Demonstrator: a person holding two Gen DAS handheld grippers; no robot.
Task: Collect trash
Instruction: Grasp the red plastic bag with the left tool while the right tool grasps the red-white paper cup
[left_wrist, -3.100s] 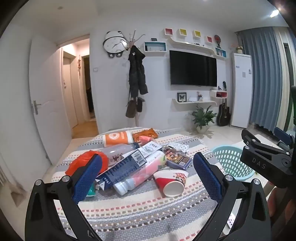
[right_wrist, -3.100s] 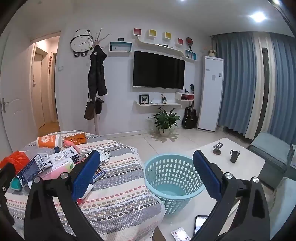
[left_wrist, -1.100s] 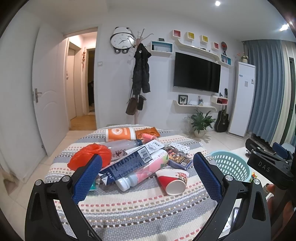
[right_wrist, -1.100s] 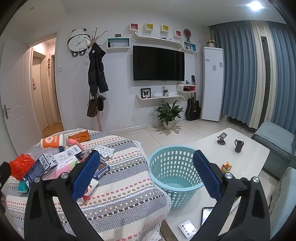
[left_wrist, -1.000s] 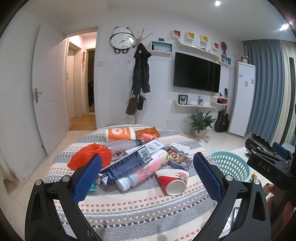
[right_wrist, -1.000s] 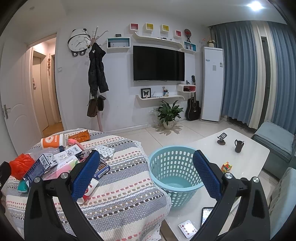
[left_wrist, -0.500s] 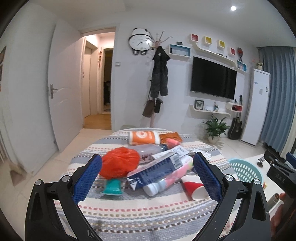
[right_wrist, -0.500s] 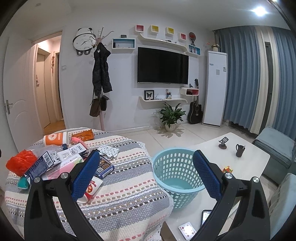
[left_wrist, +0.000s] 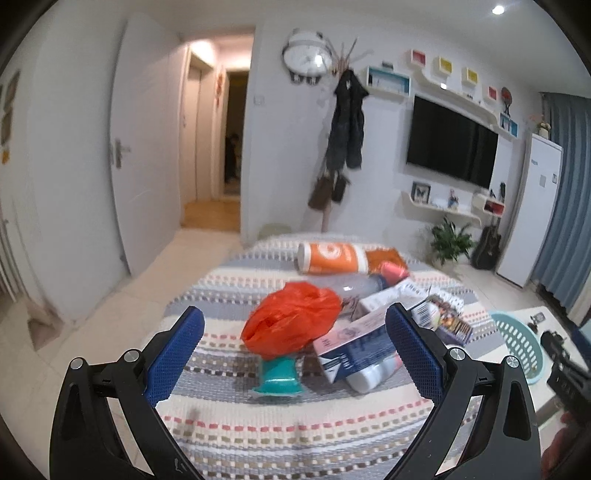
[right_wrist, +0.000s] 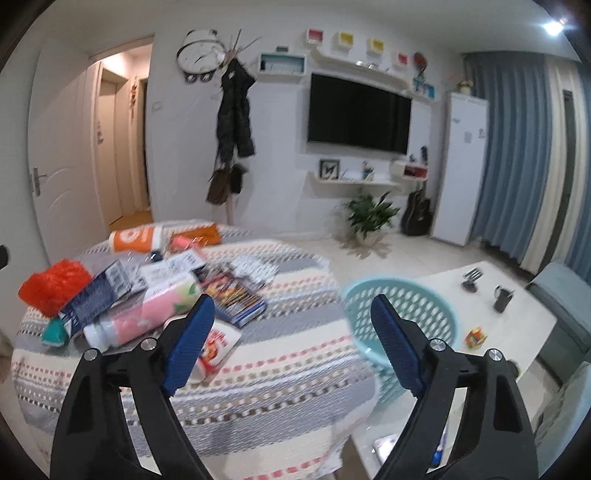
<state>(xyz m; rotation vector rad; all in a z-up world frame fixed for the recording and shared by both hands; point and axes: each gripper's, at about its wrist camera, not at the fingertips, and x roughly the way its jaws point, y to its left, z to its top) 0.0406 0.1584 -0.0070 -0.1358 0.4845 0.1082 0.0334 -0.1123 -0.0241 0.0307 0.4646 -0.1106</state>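
Rubbish is heaped on a round table (left_wrist: 236, 439) covered with a striped cloth, and nothing is yet gripped. An orange plastic bag (left_wrist: 291, 325) lies on top of the heap at its left side, with a teal scrap (left_wrist: 277, 376) just below it and a dark blue carton (left_wrist: 354, 350) touching its right side. A pink bottle (right_wrist: 147, 317) rests under the carton, and a red paper cup (right_wrist: 214, 350) lies on its side nearest the right-hand tongs. An orange-labelled canister (left_wrist: 332, 257) is placed at the far edge.

The left gripper (left_wrist: 295, 356) is held wide, with nothing between its pads – the bag and teal scrap are framed in the gap but lie beyond the tips. This framing suggests the bag is the intended first pick. The right gripper (right_wrist: 290, 339) has just been narrowing slightly, yet it is open and empty; its left pad stands over the cup without visible contact.

A teal basket (right_wrist: 410, 306) is set on the floor just beside the table, presumably as the bin, within short reach of the heap.

The basket is shown whole only in the right wrist view, along with a low white table (right_wrist: 524, 325) carrying a mug; in the left view only its rim is visible. The teal scrap is shown clearly only in the left view.
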